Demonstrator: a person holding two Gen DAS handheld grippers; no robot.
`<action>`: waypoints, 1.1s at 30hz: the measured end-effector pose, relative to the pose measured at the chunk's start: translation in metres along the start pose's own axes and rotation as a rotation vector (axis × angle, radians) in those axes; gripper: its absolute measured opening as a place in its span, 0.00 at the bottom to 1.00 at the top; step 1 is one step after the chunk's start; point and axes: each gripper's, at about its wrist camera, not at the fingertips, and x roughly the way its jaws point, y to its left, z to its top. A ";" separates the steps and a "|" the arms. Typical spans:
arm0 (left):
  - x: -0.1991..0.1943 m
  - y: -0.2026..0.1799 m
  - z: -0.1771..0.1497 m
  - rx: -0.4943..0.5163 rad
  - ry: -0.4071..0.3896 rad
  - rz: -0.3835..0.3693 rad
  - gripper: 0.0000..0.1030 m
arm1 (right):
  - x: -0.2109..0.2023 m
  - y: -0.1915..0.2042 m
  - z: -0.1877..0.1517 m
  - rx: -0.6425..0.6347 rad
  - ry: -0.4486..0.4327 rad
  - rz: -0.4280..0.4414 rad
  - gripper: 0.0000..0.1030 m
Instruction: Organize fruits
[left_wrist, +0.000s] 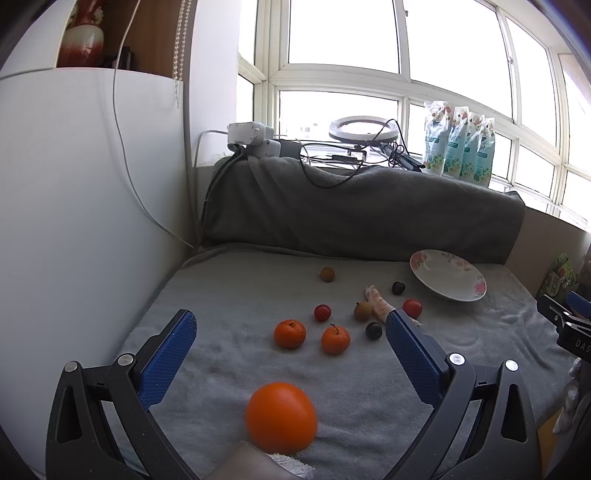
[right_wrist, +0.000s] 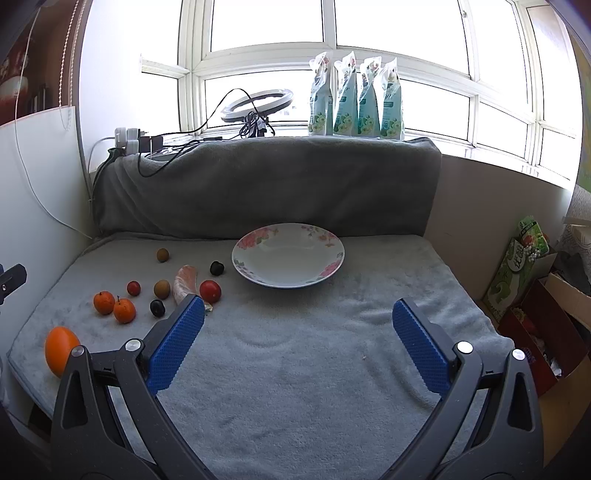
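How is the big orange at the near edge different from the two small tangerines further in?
The big orange is clearly larger than the two tangerines. Its skin looks smooth with no stem showing, while each tangerine shows a small dark stem on top. It lies alone near the blanket's front edge; the tangerines lie side by side among the smaller fruits. All three are orange, round and off the plate.

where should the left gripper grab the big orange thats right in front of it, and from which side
Grip the big orange across its widest middle, one of the fingers on each side. It is round and smooth and sits free on the grey blanket, nothing touching it. It already lies between the open left gripper, so probably come straight forward and down from the near side, then close at its equator so it does not squirt out.
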 end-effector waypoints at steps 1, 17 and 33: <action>0.000 0.000 0.000 0.000 0.000 -0.001 0.99 | 0.000 0.000 0.000 0.001 0.001 0.000 1.00; 0.004 0.002 -0.001 -0.001 0.006 -0.006 0.99 | 0.000 0.000 -0.002 0.000 0.004 0.001 1.00; 0.005 0.004 -0.002 0.001 0.010 -0.012 0.99 | 0.006 0.004 -0.008 0.010 0.027 0.009 1.00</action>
